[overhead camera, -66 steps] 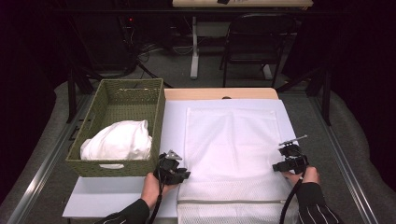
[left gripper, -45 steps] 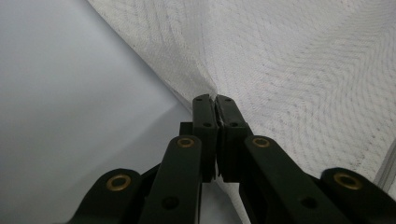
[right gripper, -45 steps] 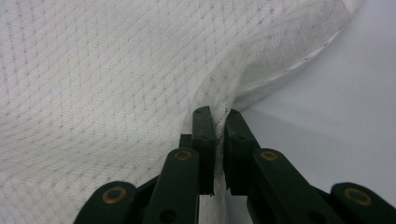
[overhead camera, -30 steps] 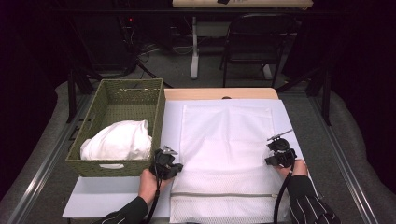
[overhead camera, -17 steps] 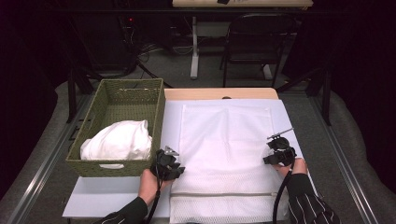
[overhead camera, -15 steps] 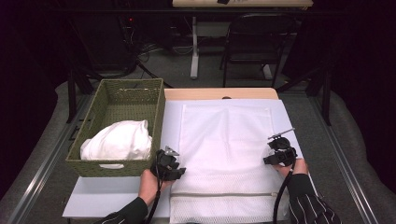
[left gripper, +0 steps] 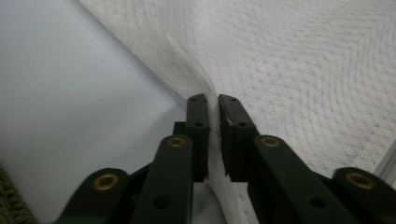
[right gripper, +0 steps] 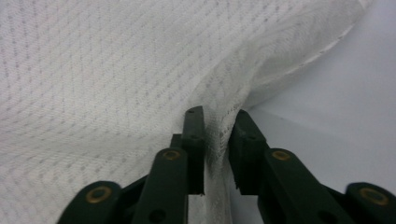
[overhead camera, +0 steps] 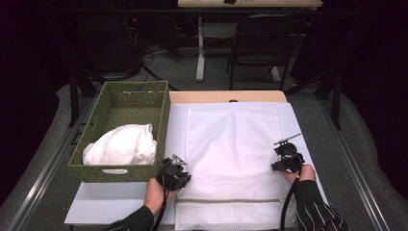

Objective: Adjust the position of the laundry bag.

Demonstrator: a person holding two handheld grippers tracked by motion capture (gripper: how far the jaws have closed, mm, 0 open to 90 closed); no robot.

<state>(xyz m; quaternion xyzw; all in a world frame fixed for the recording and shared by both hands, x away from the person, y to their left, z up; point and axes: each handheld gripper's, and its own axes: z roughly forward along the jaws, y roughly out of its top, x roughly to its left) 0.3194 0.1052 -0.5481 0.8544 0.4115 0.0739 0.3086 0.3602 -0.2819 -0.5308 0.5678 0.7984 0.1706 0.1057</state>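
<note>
Each hand-held gripper, left and right, pinches mesh bag edge.

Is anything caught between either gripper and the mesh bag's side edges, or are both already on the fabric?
Nothing visible stands in the way. The left gripper has its jaws closed on the left edge of the mesh bag, and the right gripper pinches its right edge. The wicker basket holding white cloth stands apart, left of the bag.
</note>
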